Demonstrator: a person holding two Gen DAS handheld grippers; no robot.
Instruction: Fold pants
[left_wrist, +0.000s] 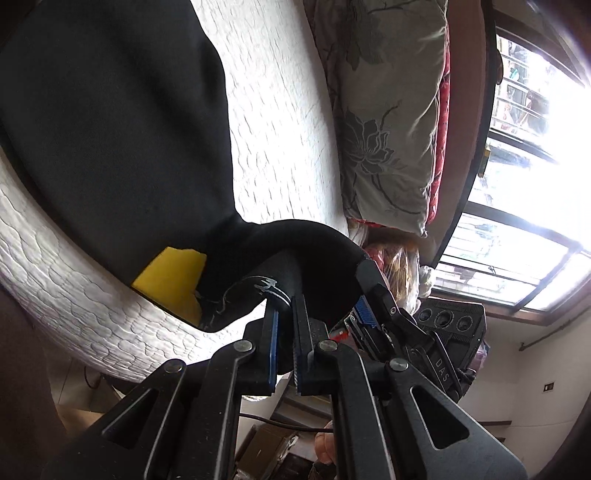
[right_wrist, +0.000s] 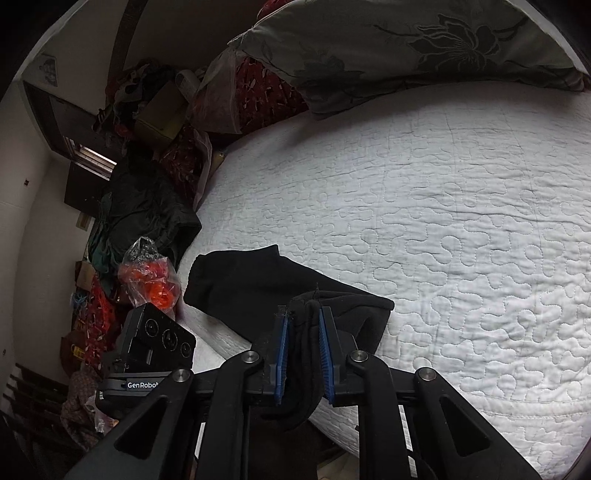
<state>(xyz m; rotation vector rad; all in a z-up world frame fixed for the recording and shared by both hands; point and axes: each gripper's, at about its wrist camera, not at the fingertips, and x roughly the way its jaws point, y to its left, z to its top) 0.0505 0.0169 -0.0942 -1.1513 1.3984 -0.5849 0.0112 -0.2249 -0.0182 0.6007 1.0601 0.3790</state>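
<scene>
Black pants (left_wrist: 110, 140) with a yellow patch (left_wrist: 170, 280) lie across the white quilted mattress (left_wrist: 280, 110). My left gripper (left_wrist: 286, 306) is shut on a bunched edge of the pants and lifts it off the bed. My right gripper (right_wrist: 303, 317) is shut on a black fold of the pants (right_wrist: 258, 284) near the mattress edge (right_wrist: 443, 258). The right gripper also shows in the left wrist view (left_wrist: 373, 295), close beside the left one, holding the same raised fabric.
A grey floral pillow (left_wrist: 384, 110) and red bedding lie along the far side of the bed, also in the right wrist view (right_wrist: 406, 44). Piled clothes and bags (right_wrist: 147, 206) crowd the floor beside the bed. A bright window (left_wrist: 524, 184) is at right.
</scene>
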